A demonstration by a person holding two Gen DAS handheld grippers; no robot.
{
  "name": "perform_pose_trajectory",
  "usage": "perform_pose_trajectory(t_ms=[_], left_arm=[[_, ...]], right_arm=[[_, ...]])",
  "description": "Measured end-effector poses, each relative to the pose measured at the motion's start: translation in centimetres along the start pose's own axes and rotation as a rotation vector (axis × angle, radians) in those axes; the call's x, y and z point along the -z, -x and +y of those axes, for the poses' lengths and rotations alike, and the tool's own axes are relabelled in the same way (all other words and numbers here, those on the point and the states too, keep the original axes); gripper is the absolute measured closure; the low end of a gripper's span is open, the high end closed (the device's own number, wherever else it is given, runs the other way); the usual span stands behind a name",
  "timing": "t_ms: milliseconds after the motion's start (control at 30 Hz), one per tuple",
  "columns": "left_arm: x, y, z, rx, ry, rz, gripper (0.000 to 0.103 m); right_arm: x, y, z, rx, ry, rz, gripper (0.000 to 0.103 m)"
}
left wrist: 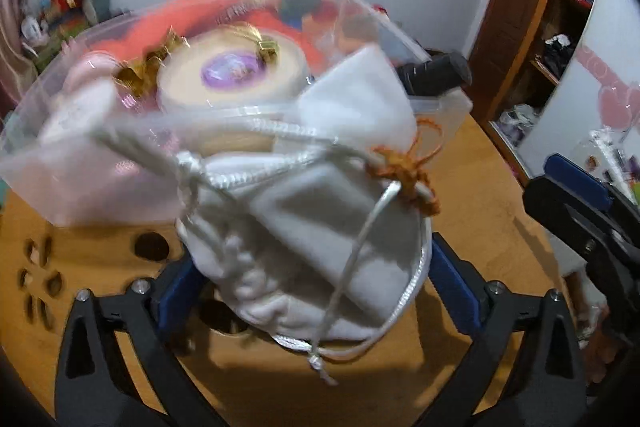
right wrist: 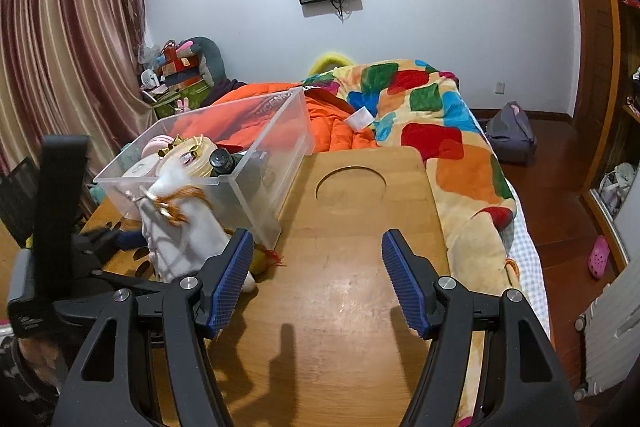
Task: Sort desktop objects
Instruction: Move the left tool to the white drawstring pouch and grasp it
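Observation:
My left gripper is shut on a white drawstring pouch with an orange knotted cord, held above the wooden table beside the clear plastic bin. The pouch also shows in the right wrist view, just in front of the bin. The bin holds a round cream tin with a purple label, gold ribbon and a black bottle. My right gripper is open and empty over the table.
The wooden table has a round recess at its far end and cut-out holes on the left. A bed with an orange quilt and a colourful blanket lies behind. The right gripper shows in the left wrist view.

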State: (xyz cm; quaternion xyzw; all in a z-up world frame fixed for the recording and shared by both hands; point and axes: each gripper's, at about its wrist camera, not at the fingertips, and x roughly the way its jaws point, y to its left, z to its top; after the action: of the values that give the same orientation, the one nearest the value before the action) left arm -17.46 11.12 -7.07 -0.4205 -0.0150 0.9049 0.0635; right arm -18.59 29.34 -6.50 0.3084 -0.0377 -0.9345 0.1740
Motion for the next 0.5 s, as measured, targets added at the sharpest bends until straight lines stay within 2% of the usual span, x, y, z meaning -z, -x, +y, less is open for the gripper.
perform_pose_trajectory(t_ms=[33,233,367,500], left_arm=[[0.1,0.2,-0.1,0.021,-0.003,-0.003,0.015],[1.1,1.8,0.4,0.062,-0.022,-0.024,0.042],[1.6,2.6,0.9,0.051,-0.033,-0.047,0.047],[2.2,3.9,3.0,0.047,-0.033,-0.065,0.048]], right_arm=[[0.1,0.0,0.1,0.000,0.003,0.001,0.040],[0.3,-0.5,0.8,-0.010,0.015,0.023,0.040],[0.5,-1.2,1.7,-0.028,0.021,0.047,0.040],[0.6,-2.2,2.5,-0.041,0.029,0.074,0.040]])
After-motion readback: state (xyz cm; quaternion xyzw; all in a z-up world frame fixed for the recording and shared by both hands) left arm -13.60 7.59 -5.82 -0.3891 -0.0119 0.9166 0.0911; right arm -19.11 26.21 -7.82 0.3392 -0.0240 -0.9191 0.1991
